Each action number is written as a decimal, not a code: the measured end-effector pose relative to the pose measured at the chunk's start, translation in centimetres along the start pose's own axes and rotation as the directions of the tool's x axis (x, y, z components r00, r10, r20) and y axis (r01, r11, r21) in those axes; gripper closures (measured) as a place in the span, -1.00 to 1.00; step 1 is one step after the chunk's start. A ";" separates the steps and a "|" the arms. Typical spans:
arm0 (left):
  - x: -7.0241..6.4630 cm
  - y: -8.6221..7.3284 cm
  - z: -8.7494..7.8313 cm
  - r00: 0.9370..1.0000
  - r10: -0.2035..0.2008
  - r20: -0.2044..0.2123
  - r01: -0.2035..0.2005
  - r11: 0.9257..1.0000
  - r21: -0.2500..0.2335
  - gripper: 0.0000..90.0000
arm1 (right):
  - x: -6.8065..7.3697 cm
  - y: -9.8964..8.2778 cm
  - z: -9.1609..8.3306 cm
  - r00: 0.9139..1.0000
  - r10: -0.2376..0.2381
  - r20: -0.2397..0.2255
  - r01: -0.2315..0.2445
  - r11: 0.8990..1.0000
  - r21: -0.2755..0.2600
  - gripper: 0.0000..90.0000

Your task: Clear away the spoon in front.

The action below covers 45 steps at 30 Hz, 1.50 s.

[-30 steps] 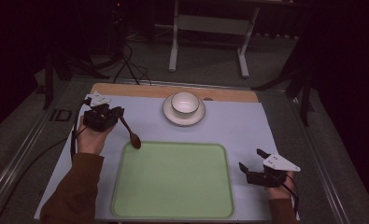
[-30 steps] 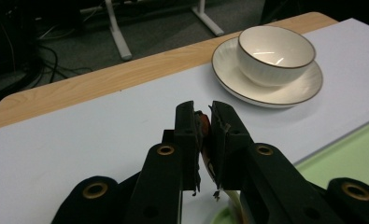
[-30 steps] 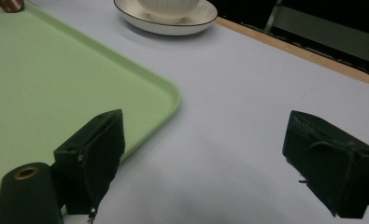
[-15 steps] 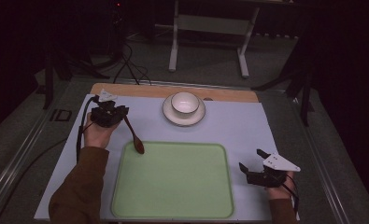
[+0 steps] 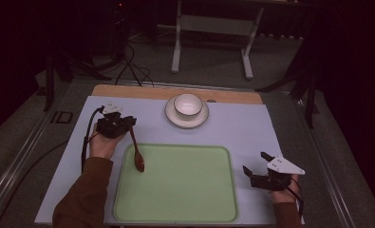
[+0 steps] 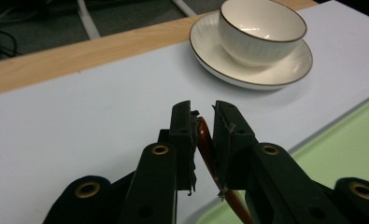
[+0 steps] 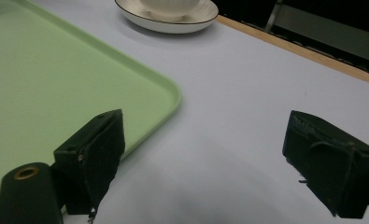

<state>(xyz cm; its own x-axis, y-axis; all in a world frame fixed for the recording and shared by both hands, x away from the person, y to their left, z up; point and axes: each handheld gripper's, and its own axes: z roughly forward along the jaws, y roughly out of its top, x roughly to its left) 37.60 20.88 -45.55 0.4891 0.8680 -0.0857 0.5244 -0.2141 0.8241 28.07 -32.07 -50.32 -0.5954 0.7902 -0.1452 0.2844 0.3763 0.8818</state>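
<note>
1. Left gripper, far left of the surface: fingers grasp the brown spoon by its handle, having just eased apart slightly.
2. Spoon slants down; its bowl lies on the green tray, at the left edge.
3. Right gripper, near right: fingers released, nothing between.
4. Cup on saucer, far centre.

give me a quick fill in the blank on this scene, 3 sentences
1. The left gripper holds a brown ____ by its handle.
2. The white bowl sits on a ____.
3. The spoon's head rests on the ____ tray, while the right gripper has its fingers apart.

Missing words: spoon; saucer; green
</note>
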 end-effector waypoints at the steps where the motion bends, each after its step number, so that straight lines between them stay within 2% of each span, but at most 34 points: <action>1: 0.0 -0.2 0.0 1.000 -0.005 0.000 0.005 1.000 -0.002 0.73 | 0.0 0.0 0.0 1.000 0.002 0.000 -0.002 1.000 0.001 -0.72; 5: -0.1 -1.3 -0.4 1.000 -0.023 0.020 0.023 1.000 -0.018 0.73 | 0.0 0.0 0.0 1.000 0.003 0.000 -0.003 1.000 0.000 -0.72; 18: -1.1 -3.6 -1.4 0.997 -0.026 0.076 0.030 0.998 -0.049 0.72 | 0.0 0.0 0.0 1.000 0.000 -0.001 0.000 1.000 0.005 -0.72; 24: -1.4 -4.7 -1.4 0.995 -0.037 0.097 0.041 0.999 -0.035 0.71 | 0.1 0.0 0.0 1.000 0.000 -0.002 0.000 1.000 0.005 -0.72; 38: -2.4 -6.1 -2.3 0.989 -0.023 0.146 0.027 0.999 -0.025 0.69 | 0.0 0.0 -0.1 1.000 -0.003 0.003 0.003 1.000 -0.001 -0.72; 45: -2.7 -6.7 -2.1 0.986 -0.024 0.167 0.025 1.000 -0.008 0.66 | 0.0 0.0 0.0 1.000 -0.005 -0.001 0.005 1.000 -0.002 -0.72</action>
<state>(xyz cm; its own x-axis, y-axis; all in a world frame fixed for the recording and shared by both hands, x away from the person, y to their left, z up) 31.32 20.86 -49.70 0.5860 0.7859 -0.1975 0.5313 -0.1885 0.8260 28.09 -32.08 -50.28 -0.5976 0.7878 -0.1493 0.2800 0.3796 0.8818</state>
